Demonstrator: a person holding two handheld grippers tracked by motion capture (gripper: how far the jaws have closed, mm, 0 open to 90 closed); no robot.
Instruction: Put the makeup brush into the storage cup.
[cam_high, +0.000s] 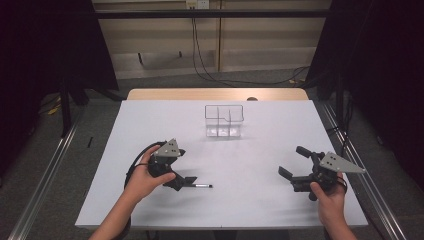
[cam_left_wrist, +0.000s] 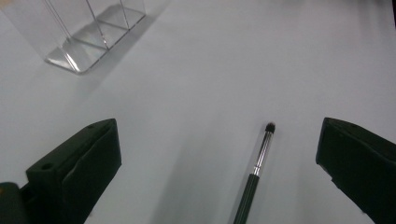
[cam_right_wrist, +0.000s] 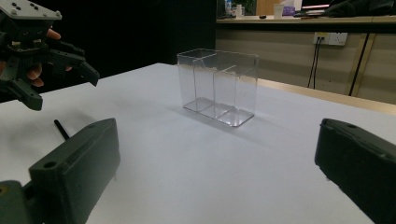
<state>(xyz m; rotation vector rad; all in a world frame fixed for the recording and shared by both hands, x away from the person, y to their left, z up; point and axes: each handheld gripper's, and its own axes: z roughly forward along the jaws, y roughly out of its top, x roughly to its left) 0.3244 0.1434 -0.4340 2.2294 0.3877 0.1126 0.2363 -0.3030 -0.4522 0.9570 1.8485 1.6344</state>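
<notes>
White table (cam_high: 260, 165) bears a brush (cam_high: 202, 186), dark curtains (cam_high: 385, 60) around.

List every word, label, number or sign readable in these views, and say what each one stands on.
None can be read.
The makeup brush between the open left gripper jaws carries no visible print.
The clear acrylic organizer is unmarked.
The grey plate on the right gripper shows only holes.
Items on the far shelf in the right gripper view are too small and blurred to read.
</notes>
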